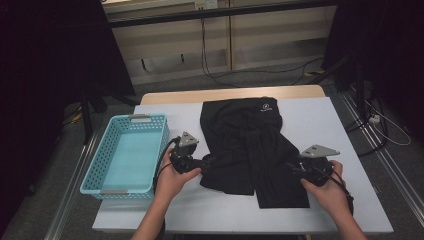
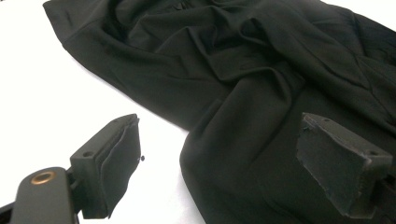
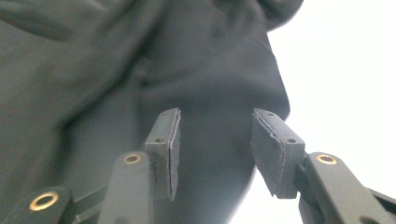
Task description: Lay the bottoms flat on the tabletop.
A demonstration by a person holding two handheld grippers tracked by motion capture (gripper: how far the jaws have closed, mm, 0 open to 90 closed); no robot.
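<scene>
Two grippers are held at opposite edges of a black garment [image 1: 248, 145] that is spread, crumpled, on the white table [image 1: 320, 120]. The left gripper [image 1: 202, 162] is seen with its jaws set wide apart; in the left gripper view one pad [image 2: 119, 158] is over bare table, the other [image 2: 336, 161] over the cloth's edge, and nothing is clamped. The right gripper [image 1: 292, 167] is seen with its jaws parted, a gap between the pads [image 3: 172, 144]; dark fabric lies just beyond them, ungripped. A light blue basket [image 1: 127, 152] is set just beyond the left gripper, on the side away from the garment.
</scene>
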